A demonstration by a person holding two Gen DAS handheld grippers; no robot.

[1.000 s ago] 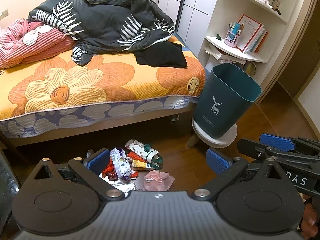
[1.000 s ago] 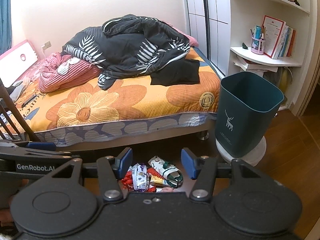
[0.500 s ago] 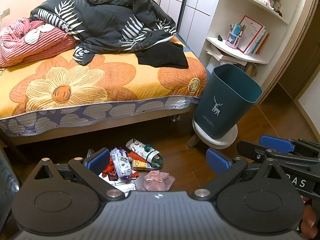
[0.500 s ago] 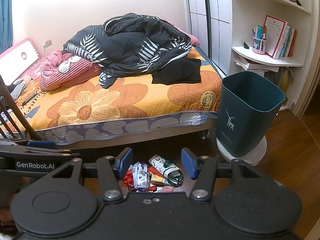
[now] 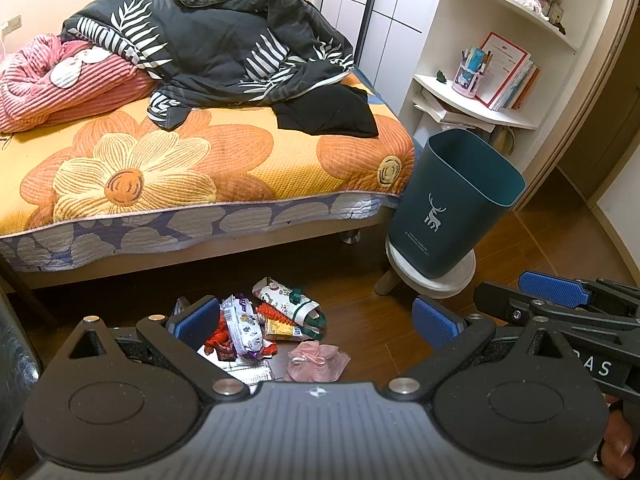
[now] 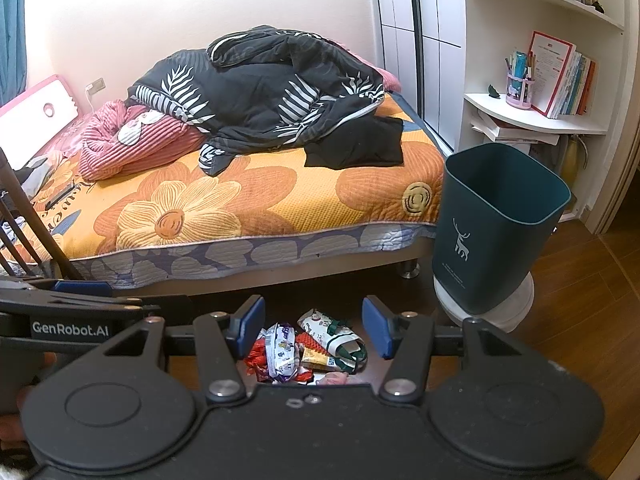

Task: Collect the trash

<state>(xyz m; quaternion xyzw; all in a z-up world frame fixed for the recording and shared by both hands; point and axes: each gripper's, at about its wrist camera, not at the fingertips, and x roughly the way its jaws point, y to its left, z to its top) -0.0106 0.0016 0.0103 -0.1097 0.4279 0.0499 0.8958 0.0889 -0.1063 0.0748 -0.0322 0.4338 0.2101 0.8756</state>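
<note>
A pile of trash lies on the wooden floor in front of the bed: a purple-white wrapper [image 5: 242,326], a white patterned package with green trim [image 5: 290,306], red wrappers [image 5: 218,338] and a pink crumpled piece [image 5: 318,362]. The pile also shows in the right wrist view [image 6: 304,350]. A dark teal bin with a deer print [image 5: 452,204] stands on a low white round stool [image 5: 430,276], right of the pile; the right wrist view shows it too [image 6: 496,228]. My left gripper [image 5: 316,320] is open above the pile. My right gripper [image 6: 314,330] is open, also above the pile. Both are empty.
The bed [image 5: 192,168] with an orange flower cover, a dark quilt [image 5: 224,48] and a pink blanket stands behind the trash. White shelves [image 5: 476,108] with books rise behind the bin. A dark chair frame [image 6: 24,216] is at the left.
Both views have shifted slightly, with the bed and bin sitting a little lower and nearer in frame. Both grippers stay open and the trash has not moved.
</note>
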